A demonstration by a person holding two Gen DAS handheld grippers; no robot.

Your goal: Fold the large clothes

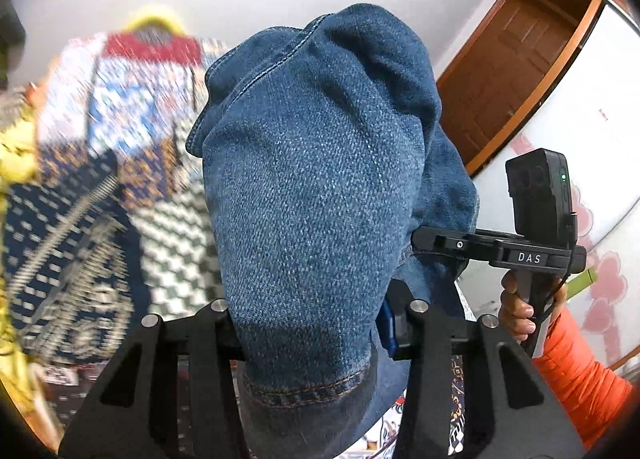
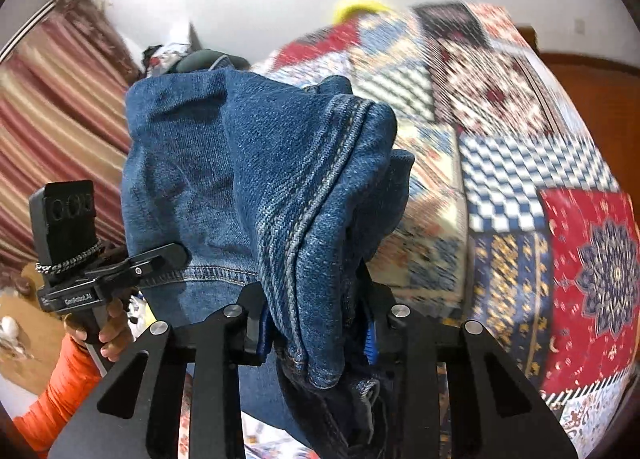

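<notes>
Blue denim jeans (image 1: 304,187) fill the middle of the left wrist view, bunched up between the jaws of my left gripper (image 1: 312,323), which is shut on the cloth near a stitched hem. In the right wrist view the same jeans (image 2: 256,187) hang folded over my right gripper (image 2: 316,327), whose jaws are shut on a thick seam. Each gripper shows in the other's view: the right one (image 1: 452,245) at the right edge of the denim, the left one (image 2: 160,255) at its left edge. The fingertips are hidden by the cloth.
A patchwork quilt (image 2: 520,163) in red, blue and checks covers the bed below and beyond the jeans. A brown wooden door (image 1: 508,71) stands at the right. Striped curtains (image 2: 52,115) hang at the left. A person's hands in orange sleeves (image 1: 576,371) hold the handles.
</notes>
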